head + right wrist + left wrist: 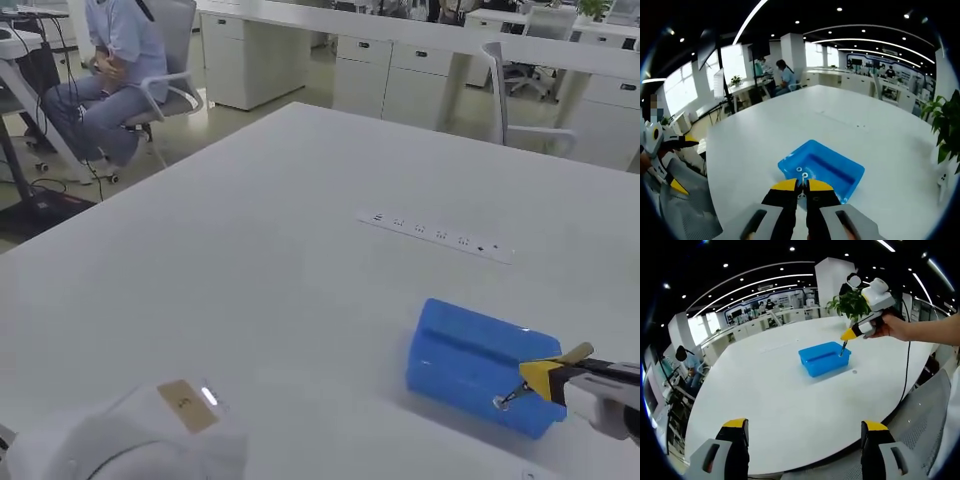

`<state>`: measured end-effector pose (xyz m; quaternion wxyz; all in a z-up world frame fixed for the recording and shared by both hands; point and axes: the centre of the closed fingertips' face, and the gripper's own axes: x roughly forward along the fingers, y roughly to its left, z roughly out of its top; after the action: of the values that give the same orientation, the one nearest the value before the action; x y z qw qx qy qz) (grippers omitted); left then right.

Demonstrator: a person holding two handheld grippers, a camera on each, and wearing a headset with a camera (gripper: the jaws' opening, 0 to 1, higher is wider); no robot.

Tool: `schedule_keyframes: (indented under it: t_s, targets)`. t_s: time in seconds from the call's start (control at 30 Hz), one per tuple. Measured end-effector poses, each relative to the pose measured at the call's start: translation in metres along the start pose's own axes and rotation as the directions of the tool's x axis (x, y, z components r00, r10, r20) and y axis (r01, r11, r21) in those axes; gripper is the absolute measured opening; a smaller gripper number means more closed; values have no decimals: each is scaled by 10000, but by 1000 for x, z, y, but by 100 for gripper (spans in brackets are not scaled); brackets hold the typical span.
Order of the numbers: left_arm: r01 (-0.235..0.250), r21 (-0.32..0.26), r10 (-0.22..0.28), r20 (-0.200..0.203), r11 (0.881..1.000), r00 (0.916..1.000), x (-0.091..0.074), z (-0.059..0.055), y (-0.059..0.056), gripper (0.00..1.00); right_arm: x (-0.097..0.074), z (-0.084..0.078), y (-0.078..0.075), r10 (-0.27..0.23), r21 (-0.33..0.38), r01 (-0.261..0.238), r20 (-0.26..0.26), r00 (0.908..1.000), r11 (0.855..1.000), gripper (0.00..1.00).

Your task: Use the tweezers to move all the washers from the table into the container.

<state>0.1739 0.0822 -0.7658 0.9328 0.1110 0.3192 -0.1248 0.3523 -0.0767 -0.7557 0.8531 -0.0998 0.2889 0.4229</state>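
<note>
A blue container (478,366) stands on the white table (250,260) at the front right. My right gripper (801,188) is shut on thin metal tweezers (512,395), whose tip hangs over the container's near side. Two small ring-shaped washers (799,169) show at the tweezer tip over the container (826,167); whether one is pinched I cannot tell. Another washer (854,372) lies on the table just beside the container (824,359). My left gripper (804,442) is open and holds nothing, low off the table's edge, well apart from the container. From there the right gripper (852,332) points down into the box.
A white power strip (435,236) lies on the table beyond the container. A person (110,60) sits on a chair at the back left, past the table edge. A potted plant (946,125) stands to the right. Desks and a chair (505,95) line the back.
</note>
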Motion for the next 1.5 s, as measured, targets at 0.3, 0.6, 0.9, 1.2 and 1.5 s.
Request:
schedule_keyframes:
  t_s: [0.3, 0.6, 0.9, 1.2, 1.5]
  targets:
    - [16, -3, -16, -43, 10000, 10000, 2, -1, 0, 95, 8, 12, -8, -315, 27, 315, 272, 9991, 9995, 2]
    - [13, 37, -13, -23, 10000, 10000, 2, 2, 0, 95, 22, 12, -21, -681, 194, 676, 293, 9972, 9975, 2]
    - [74, 20, -74, -56, 10000, 10000, 4, 2, -2, 95, 40, 2, -28, -787, -140, 784, -237, 9966, 9968, 2]
    - [98, -9, -98, -29, 10000, 9999, 3, 2, -2, 95, 53, -14, -30, -811, -304, 791, -717, 9941, 9964, 2]
    - [65, -127, -65, 11, 9999, 10000, 3, 4, 0, 95, 61, -27, -36, -942, -282, 916, -1141, 9890, 9954, 2]
